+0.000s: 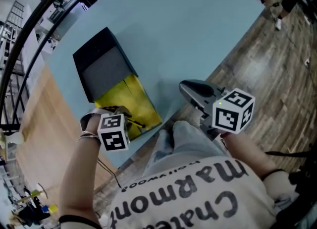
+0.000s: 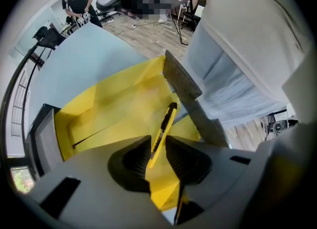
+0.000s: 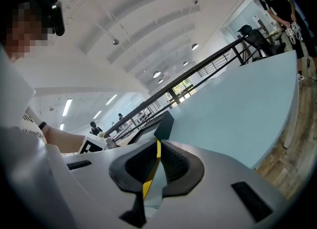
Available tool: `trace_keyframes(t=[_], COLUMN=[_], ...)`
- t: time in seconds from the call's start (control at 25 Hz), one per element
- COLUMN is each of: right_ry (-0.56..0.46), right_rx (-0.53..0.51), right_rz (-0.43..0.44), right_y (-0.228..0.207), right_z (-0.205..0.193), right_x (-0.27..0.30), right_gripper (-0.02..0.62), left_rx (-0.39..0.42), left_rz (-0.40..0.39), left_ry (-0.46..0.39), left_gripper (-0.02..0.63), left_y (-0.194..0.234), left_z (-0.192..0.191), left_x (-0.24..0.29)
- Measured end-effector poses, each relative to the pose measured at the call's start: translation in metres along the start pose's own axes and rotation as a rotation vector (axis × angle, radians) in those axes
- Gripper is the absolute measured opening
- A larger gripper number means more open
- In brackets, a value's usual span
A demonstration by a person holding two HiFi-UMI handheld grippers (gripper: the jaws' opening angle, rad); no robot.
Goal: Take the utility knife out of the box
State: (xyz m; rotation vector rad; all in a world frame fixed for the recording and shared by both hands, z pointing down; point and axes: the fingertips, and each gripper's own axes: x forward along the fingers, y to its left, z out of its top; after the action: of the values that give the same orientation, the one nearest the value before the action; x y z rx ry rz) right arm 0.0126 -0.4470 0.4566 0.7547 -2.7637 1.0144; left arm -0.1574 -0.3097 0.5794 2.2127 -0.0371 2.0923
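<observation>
The box [image 1: 130, 99] lies on the light blue table [image 1: 188, 29] with its yellow inside exposed and its black lid [image 1: 101, 67] folded back. My left gripper [image 1: 126, 117] is at the box's near end. In the left gripper view, the left gripper [image 2: 157, 146] is shut on the yellow utility knife [image 2: 164, 126]. The knife stands up between the pads, over the yellow box floor [image 2: 114, 109]. My right gripper [image 1: 184, 87] rests apart near the table's near edge. In the right gripper view, the right gripper [image 3: 157, 156] is shut with nothing held, facing the box lid [image 3: 163, 123].
A grey box wall [image 2: 190, 101] rises just right of the knife. My lap [image 1: 185, 139] presses against the table's near edge. Wooden floor [image 1: 277, 64] lies to the right. A black railing [image 1: 29, 39] curves behind the table. People stand far off [image 2: 77, 2].
</observation>
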Motion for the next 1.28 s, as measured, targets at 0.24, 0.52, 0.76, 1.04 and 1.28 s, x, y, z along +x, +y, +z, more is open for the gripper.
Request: trace_keyframes(t=[0.24, 0.52, 0.76, 1.04, 1.28], right_ry=[-0.005, -0.010, -0.005, -0.009, -0.014], right_rx=[0.014, 0.002, -0.005, -0.019, -0.033], right_rz=[-0.010, -0.012, -0.012, -0.033, -0.052], right_y=[-0.001, 0.005, 0.013, 0.019, 0.027], right_z=[-0.001, -0.003, -0.007, -0.013, -0.018], right_x=[-0.002, -0.010, -0.014, -0.026, -0.040], right_gripper=[0.048, 0.048, 0.048, 0.049, 0.048], left_rx=[-0.018, -0.086, -0.137, -0.164, -0.294], left_rz=[0.009, 0.027, 0.078, 0.141, 0.199], left_ry=[-0.010, -0.038, -0.064, -0.099, -0.197], left_gripper=[0.086, 0.056, 0.044, 0.043, 0.043], left_y=[0.002, -0.001, 0.004, 0.007, 0.017], left_z=[-0.003, -0.002, -0.004, 0.001, 0.006], left_x=[0.001, 0.001, 0.002, -0.001, -0.010])
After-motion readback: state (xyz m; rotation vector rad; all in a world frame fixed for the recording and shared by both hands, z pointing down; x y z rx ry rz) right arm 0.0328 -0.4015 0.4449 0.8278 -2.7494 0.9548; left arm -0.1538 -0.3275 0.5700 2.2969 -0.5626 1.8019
